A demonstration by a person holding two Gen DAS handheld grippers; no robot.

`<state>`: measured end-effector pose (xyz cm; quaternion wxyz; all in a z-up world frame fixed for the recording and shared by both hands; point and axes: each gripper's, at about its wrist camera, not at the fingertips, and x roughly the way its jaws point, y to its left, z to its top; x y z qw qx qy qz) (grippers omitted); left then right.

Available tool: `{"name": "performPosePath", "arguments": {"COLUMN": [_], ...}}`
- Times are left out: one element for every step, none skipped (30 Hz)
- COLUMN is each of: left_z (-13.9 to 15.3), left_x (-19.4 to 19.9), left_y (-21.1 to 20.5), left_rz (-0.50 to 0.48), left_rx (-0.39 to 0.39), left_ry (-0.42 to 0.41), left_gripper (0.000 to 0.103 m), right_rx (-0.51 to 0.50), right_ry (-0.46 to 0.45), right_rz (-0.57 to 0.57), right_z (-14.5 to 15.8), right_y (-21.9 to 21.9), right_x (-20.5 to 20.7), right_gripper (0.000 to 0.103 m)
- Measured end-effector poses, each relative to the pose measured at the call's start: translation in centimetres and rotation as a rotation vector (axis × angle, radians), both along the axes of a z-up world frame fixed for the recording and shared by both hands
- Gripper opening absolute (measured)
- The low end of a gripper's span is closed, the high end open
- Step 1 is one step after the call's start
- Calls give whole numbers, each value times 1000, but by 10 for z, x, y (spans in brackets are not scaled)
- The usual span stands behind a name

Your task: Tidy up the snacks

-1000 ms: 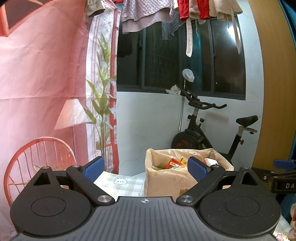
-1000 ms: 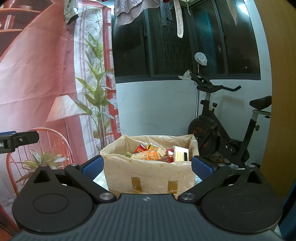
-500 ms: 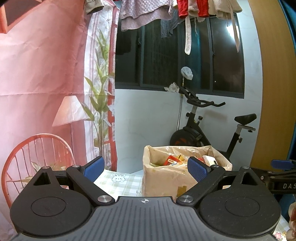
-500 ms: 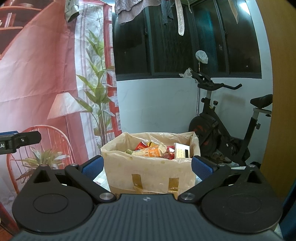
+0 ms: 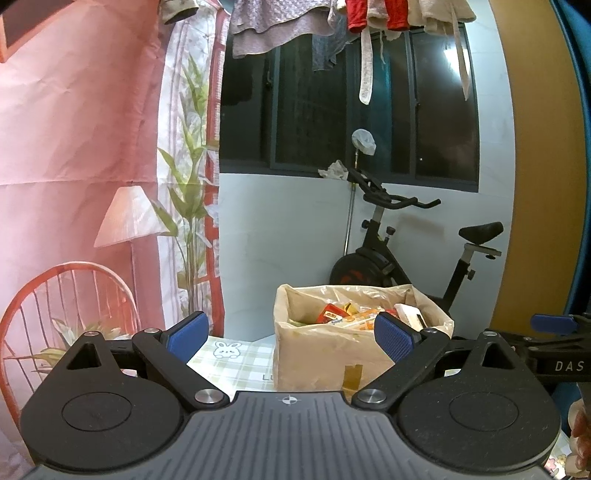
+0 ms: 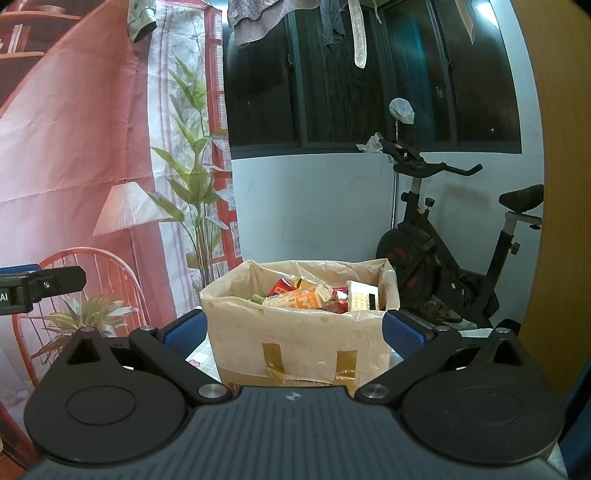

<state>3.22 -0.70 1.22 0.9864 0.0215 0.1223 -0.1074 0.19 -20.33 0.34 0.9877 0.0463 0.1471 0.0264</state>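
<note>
A cardboard box [image 5: 325, 354] lined with a plastic bag stands on a checked tablecloth [image 5: 236, 362]; it also shows in the right wrist view [image 6: 295, 332]. Several snack packs [image 6: 306, 297] lie inside it, orange, red and white; they also show in the left wrist view [image 5: 351, 315]. My left gripper [image 5: 291, 336] is open and empty, short of the box and a little left of it. My right gripper [image 6: 293, 332] is open and empty, with the box straight ahead between its fingers [image 6: 400, 332]. Each gripper shows at the edge of the other's view.
An exercise bike [image 6: 443, 258] stands behind the table at the right. A pink printed backdrop [image 5: 74, 147] with a chair and lamp hangs at the left. Laundry [image 5: 332, 22] hangs above a dark window. A wooden panel [image 6: 554, 184] is at the far right.
Both grippers have risen slightly and drawn back a little, so the box sits lower and more of its inside shows. Both stay open and empty.
</note>
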Motion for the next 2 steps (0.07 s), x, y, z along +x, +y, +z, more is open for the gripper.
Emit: {"name": "performPosePath", "arguments": {"left_z": [0, 0], "left_x": [0, 0], "left_y": [0, 0], "left_rz": [0, 1], "left_rx": [0, 0], "left_ry": [1, 1], "left_gripper": [98, 98], "right_rx": [0, 0], "right_ry": [0, 0], "right_rz": [0, 0], "right_z": [1, 1], "right_y": [0, 0], "right_x": [0, 0], "right_gripper": [103, 103]}}
